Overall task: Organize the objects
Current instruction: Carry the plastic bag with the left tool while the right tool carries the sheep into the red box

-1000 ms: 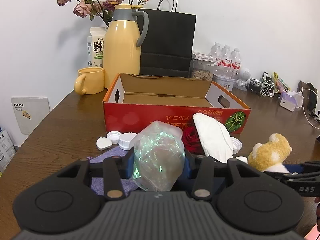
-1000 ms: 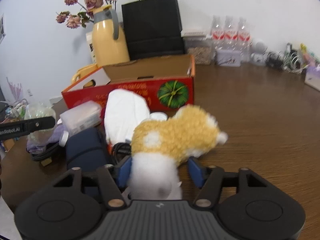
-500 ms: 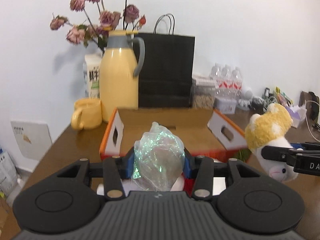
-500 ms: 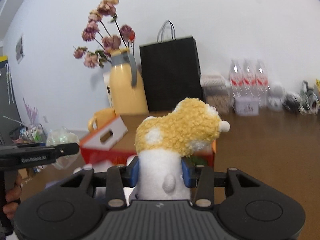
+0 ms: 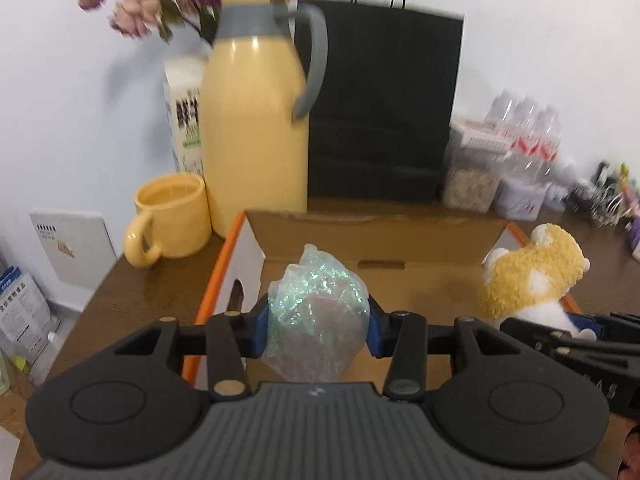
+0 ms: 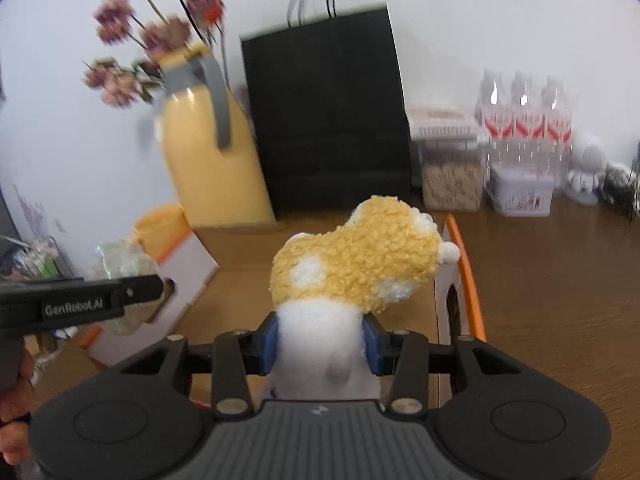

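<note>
Cardboard box [image 5: 376, 236] below, yellow thermos [image 5: 256, 132], black bag [image 5: 384, 108] behind

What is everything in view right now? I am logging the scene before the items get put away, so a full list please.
plastic wrap bundle: 1, iridescent clear, held between the left jaws over the box
plush toy: 1, yellow and white, held between the right jaws over the box
cardboard box: 1, orange-edged, brown inside, open, centre of table
thermos jug: 1, yellow with grey handle, behind the box
mug: 1, yellow, left of the jug
milk carton: 1, white, behind the jug
dried flowers: 1 bunch, pink-purple, by the jug
paper bag: 1, black, against the wall
food container: 1, clear, right of the bag
water bottles: 3, clear with red labels
table: 1, dark brown wood
left gripper: black, blue pads
right gripper: black, blue pads
</note>
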`<state>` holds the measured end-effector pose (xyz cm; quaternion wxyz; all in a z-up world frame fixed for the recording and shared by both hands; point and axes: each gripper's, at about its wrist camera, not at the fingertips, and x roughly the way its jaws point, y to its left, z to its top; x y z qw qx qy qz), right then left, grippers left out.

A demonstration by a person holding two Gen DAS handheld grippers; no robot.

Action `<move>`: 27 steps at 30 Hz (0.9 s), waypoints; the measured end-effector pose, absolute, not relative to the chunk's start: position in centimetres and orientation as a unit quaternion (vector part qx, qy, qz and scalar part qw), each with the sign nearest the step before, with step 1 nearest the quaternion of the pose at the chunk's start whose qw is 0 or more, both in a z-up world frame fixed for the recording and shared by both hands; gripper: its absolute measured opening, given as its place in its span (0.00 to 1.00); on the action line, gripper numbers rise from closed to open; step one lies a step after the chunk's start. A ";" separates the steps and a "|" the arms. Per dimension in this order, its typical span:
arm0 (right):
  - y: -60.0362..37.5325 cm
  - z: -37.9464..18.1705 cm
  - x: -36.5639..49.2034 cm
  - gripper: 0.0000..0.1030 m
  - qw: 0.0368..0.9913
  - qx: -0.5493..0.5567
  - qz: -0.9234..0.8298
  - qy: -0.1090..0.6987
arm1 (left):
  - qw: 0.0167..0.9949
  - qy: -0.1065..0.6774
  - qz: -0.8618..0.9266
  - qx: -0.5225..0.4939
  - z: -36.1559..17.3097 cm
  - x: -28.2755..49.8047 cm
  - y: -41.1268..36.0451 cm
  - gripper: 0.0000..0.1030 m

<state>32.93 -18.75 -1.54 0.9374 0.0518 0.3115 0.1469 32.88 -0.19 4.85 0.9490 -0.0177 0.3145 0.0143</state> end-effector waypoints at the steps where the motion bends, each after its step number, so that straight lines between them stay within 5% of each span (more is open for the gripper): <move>1: -18.5 -2.1 33.6 0.40 0.935 0.050 0.146 0.321 | 0.946 0.323 0.014 -0.010 4.5 33.6 -0.3 0.44; 5: -17.4 -3.5 34.9 0.42 0.929 0.029 0.136 0.343 | 0.938 0.345 0.009 0.029 2.8 35.5 -0.9 0.47; 10: -16.9 -4.5 35.4 0.46 0.928 0.009 0.118 0.354 | 0.941 0.336 -0.011 0.040 2.1 36.6 -0.1 0.93; 13: -16.9 -4.4 35.4 0.66 0.931 0.004 0.112 0.346 | 0.948 0.315 -0.028 0.044 2.5 36.6 0.4 1.00; 16: -16.6 -4.1 35.2 0.85 0.934 -0.002 0.108 0.339 | 0.949 0.310 -0.040 0.037 2.7 36.4 0.9 1.00; 19: -16.4 -3.8 35.0 0.87 0.935 -0.009 0.109 0.337 | 0.948 0.313 -0.042 0.039 2.9 36.4 1.0 1.00; 22: -16.6 -3.5 34.7 1.00 0.936 -0.009 0.103 0.336 | 0.948 0.312 -0.039 0.042 3.2 36.3 1.0 1.00; 27: -17.1 -2.4 33.3 1.00 0.943 -0.004 0.101 0.318 | 0.952 0.302 -0.034 0.037 3.7 34.7 1.3 1.00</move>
